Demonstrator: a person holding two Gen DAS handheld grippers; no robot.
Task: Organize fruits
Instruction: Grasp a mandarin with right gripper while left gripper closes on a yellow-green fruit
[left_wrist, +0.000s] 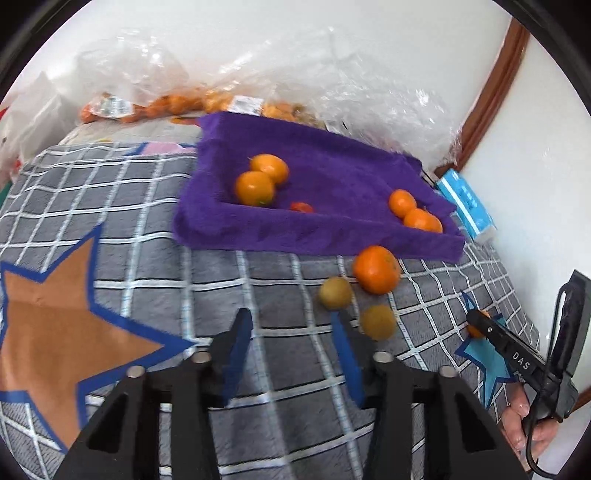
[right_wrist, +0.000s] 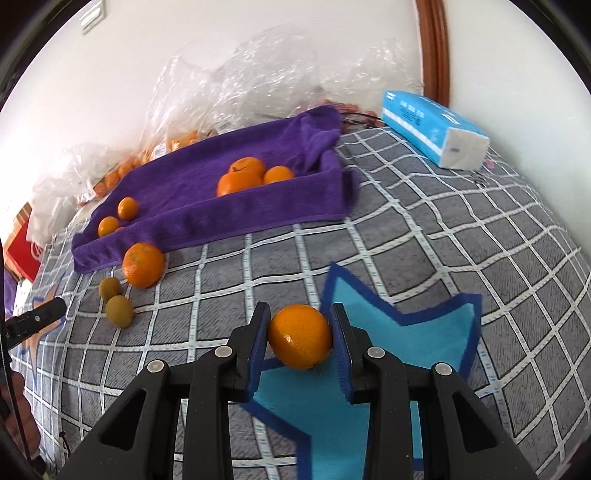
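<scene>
In the right wrist view my right gripper (right_wrist: 300, 314) is shut on an orange (right_wrist: 299, 338), held just above a blue star patch (right_wrist: 388, 347) on the checked bedcover. My left gripper (left_wrist: 291, 317) stands open with nothing between its fingers, low over the cover. Just ahead of it lie two small greenish-brown fruits (left_wrist: 335, 292) (left_wrist: 377, 322) and a loose orange (left_wrist: 376, 269). Behind them is a purple towel-lined tray (left_wrist: 314, 236) with two oranges (left_wrist: 255, 188) at its left and two more (left_wrist: 423, 220) at its right. A small red fruit (left_wrist: 301, 206) lies between the pairs.
Clear plastic bags of oranges (left_wrist: 166, 103) lie along the white wall behind the tray. A blue tissue pack (right_wrist: 432, 129) sits at the far right. An orange star patch (left_wrist: 48, 325) marks the cover at left. A hand (left_wrist: 524, 421) holds the right gripper's handle.
</scene>
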